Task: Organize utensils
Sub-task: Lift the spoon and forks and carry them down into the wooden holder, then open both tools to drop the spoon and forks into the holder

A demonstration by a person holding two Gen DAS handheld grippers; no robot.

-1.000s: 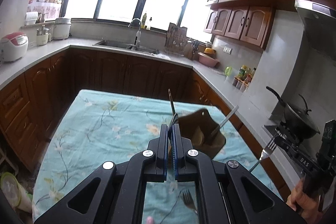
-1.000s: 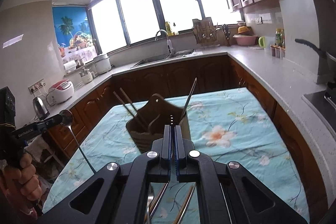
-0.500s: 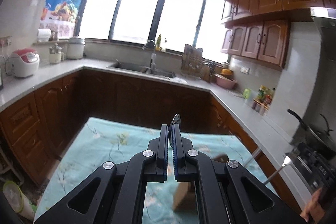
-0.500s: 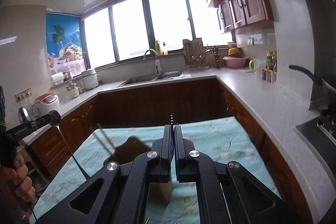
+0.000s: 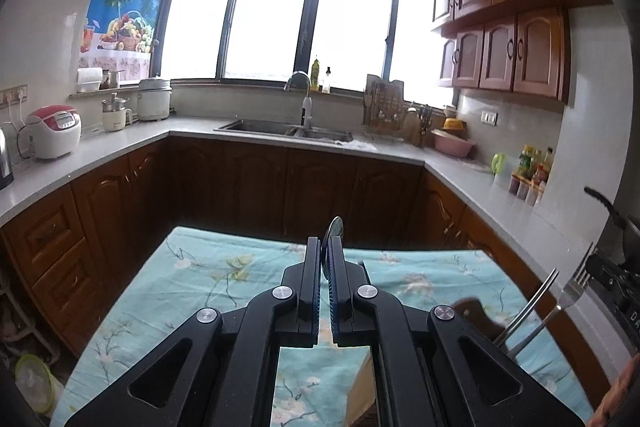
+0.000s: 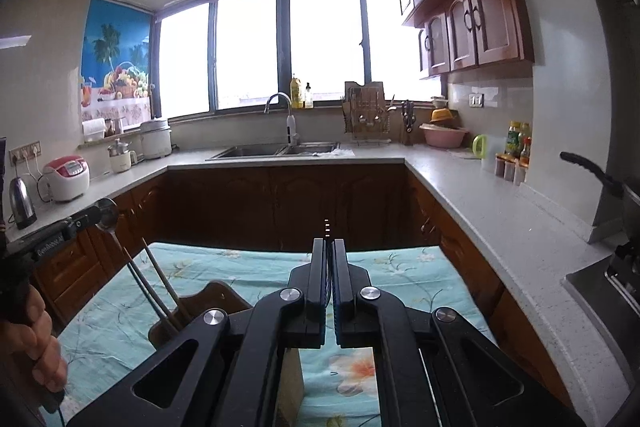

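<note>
Left wrist view: a spoon (image 5: 334, 229) is clamped between the closed fingers of the left gripper (image 5: 325, 259), its bowl poking up past the fingertips, edge-on, its long axis running along the fingers and pointing up and away toward the sink (image 5: 286, 129). In the right wrist view the same spoon (image 6: 107, 217) is seen at the tip of the left gripper (image 6: 86, 221), bowl up, handle slanting down and to the right toward the holder (image 6: 208, 301). A fork (image 6: 327, 227) is gripped by the closed right gripper (image 6: 329, 259); only its tines show above the fingertips, pointing up and forward. From the left view the fork (image 5: 570, 293) is seen with tines up and handle slanting down to the left, over the holder (image 5: 476, 313) on the flowered cloth (image 5: 200, 279). Chopsticks (image 6: 160, 281) lean to the upper left out of the holder, which stands on the cloth (image 6: 400, 267).

Compared with half a second earlier, both cameras are tilted slightly lower, so that more of the cloth is seen. The holder is seen sharply rather than blurred. Both grips are unchanged.
</note>
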